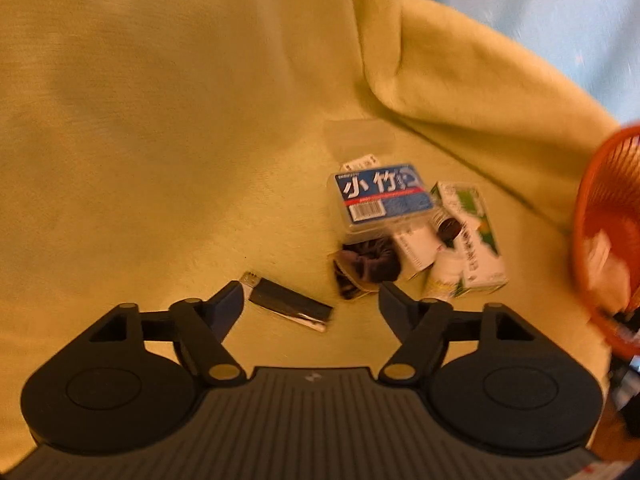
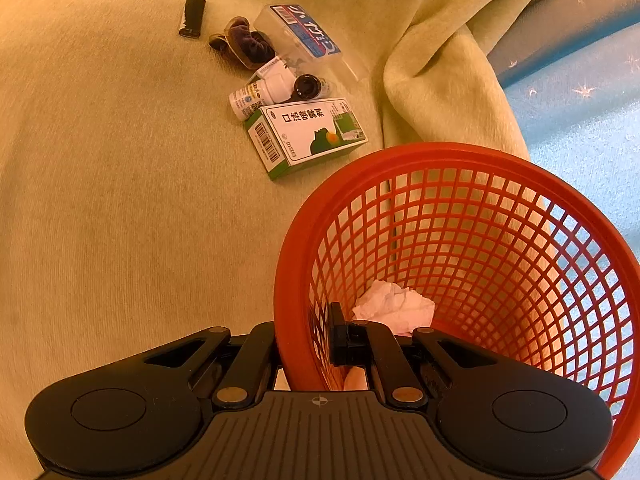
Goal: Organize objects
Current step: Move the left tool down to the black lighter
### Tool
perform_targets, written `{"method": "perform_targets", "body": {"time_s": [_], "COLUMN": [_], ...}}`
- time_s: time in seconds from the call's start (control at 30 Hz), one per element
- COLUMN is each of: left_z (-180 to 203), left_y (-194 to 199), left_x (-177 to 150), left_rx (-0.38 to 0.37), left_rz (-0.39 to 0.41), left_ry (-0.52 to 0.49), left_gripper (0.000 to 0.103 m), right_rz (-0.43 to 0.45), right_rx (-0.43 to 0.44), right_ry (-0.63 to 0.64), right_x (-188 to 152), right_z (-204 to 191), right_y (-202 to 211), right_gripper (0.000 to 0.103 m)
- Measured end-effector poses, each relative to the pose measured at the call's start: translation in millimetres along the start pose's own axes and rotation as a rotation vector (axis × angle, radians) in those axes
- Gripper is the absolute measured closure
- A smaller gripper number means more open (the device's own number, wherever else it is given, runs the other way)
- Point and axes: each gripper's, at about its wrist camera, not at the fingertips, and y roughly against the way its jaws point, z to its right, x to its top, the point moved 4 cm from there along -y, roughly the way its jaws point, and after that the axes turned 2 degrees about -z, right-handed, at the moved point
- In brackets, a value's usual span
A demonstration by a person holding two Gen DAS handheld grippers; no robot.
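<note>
While the right gripper (image 2: 306, 350) pinches the near rim of a red mesh basket (image 2: 500, 184), 1 finger outside the wall and 1 inside, the basket tilts with its mouth turned toward a small pile of clutter, most likely so things can be dropped in. A crumpled tissue (image 2: 394, 306) already lies at its bottom, just ahead of the inner finger. All of it rests on a pale yellow blanket (image 2: 120, 180).

Ahead and left of the right gripper, just beyond the basket rim, lies a green and white box (image 2: 306, 136). Past it sit a white bottle (image 2: 260, 94), a dark vial (image 2: 306, 86), a clear case (image 2: 304, 36) with a blue label, a dark scrunchie (image 2: 244, 44) and, furthest left, a black lighter (image 2: 192, 16).

The left gripper (image 1: 310, 300) hangs spread wide and empty, just short of the lighter (image 1: 290, 306), which lies between its fingertips and slightly ahead, probably the next pick. The basket (image 1: 600, 240) shows at its far right, blurred
</note>
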Motion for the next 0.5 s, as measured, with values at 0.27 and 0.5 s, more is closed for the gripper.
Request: {"method": "perform_targets", "body": {"time_s": [0.27,0.5], "left_z": [-8.3,-14.9], "left_y": [-40.0,-62.1], "left_x": [-9.5,-12.7], "left_rx": [-0.005,-0.051], "left_rz": [-0.054,-0.079], "left_ry": [-0.239,-0.328], "left_gripper": [0.012,0.01], "right_rz": [0.004,0.001], "right_rx": [0.001,0.0], "right_ry": [-0.005,-0.011], "right_x": [-0.2,0.6], "right_z": [1.8,2.2], "right_y": [-1.9,-1.7], "right_gripper": [0.1,0.1]}}
